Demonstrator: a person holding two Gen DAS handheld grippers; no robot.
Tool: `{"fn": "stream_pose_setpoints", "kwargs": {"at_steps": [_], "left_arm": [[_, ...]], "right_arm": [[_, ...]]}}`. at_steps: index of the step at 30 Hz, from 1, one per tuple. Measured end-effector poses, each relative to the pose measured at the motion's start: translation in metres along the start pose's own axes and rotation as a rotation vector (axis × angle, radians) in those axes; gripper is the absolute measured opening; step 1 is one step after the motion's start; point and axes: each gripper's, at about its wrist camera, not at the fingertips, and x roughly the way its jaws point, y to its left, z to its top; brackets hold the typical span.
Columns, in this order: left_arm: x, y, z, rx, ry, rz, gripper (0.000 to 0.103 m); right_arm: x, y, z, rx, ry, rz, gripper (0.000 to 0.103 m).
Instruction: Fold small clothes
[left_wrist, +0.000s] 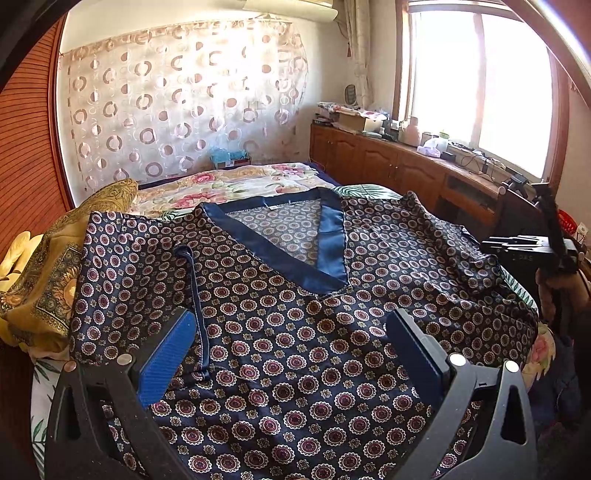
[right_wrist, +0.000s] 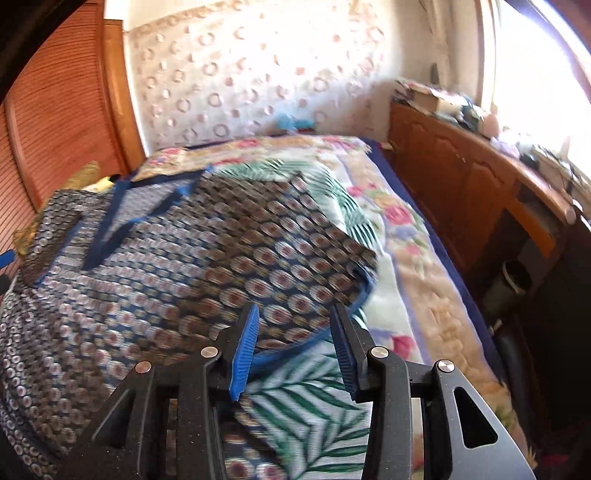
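A navy V-neck top (left_wrist: 295, 350) with round flower medallions and blue satin trim lies front up on the bed. One sleeve is folded inward over the chest, its dark hem band (left_wrist: 197, 295) running down beside my left fingers. My left gripper (left_wrist: 290, 314) hovers low over the top's chest, jaws wide apart with only flat cloth under them. In the blurred right wrist view the top (right_wrist: 166, 266) spreads to the left. My right gripper (right_wrist: 295, 308) stands open at the other sleeve's blue-edged hem (right_wrist: 291, 350), which lies between the pads unpressed.
A yellow patterned cloth (left_wrist: 48, 266) is bunched at the top's left side. Under the top lie a leaf-print sheet (right_wrist: 306, 398) and a floral blanket (right_wrist: 417, 280). A wooden cabinet (right_wrist: 461, 192) with clutter runs along the right, below the window. A hand (left_wrist: 561, 291) holds black hardware at the right edge.
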Motion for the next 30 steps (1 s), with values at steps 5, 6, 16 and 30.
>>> {"fn": "stream_pose_setpoints", "kwargs": {"at_steps": [5, 6, 16, 30], "left_arm": [[0.002, 0.000, -0.001, -0.004, 0.005, -0.002, 0.103], [0.002, -0.001, -0.002, -0.004, 0.006, -0.003, 0.103], [0.002, 0.000, -0.004, -0.009, 0.008, -0.002, 0.103], [-0.003, 0.014, -0.005, -0.044, -0.007, 0.011, 0.103]], "right_arm": [[0.013, -0.003, -0.004, 0.020, 0.041, -0.018, 0.041], [0.015, -0.003, -0.002, 0.021, 0.046, -0.013, 0.041], [0.026, -0.001, 0.010, -0.066, 0.069, -0.010, 0.021], [-0.003, 0.031, 0.054, -0.159, -0.090, 0.138, 0.002]]}}
